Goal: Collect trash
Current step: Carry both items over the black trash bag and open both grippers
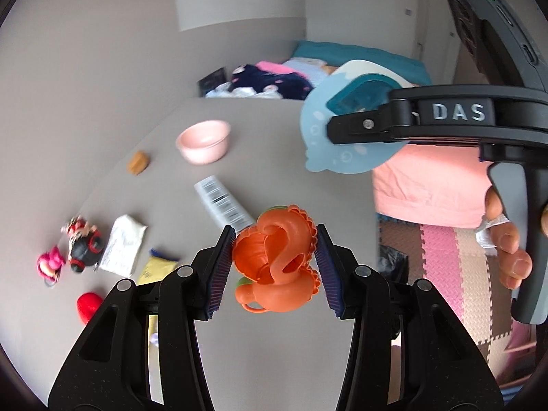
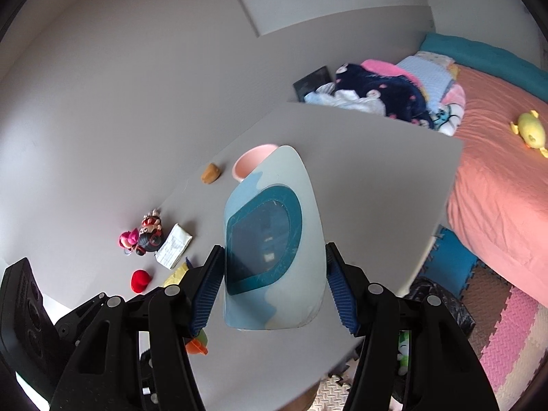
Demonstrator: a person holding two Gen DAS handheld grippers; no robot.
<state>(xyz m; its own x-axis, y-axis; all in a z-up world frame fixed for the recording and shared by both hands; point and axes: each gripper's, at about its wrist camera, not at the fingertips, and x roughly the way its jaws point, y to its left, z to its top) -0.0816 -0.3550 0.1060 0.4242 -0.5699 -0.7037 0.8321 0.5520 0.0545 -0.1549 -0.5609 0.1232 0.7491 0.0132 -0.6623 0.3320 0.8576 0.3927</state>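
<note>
The left tongs (image 1: pixel 274 260) pinch an orange plastic toy (image 1: pixel 275 260); the right tongs (image 2: pixel 274 284) clamp a pale blue dustpan (image 2: pixel 274 239) above the worktop (image 2: pixel 376 178). Judging by the black bag (image 2: pixel 441 304) at four o'clock, keep both grips firm and the dustpan level while carrying.

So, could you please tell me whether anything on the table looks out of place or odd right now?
Nothing looks spilled or broken. The grey table is simply cluttered: a white tube lies flat, with a folded paper packet and small toy figures scattered at the left beside a pink bowl standing upright.
</note>
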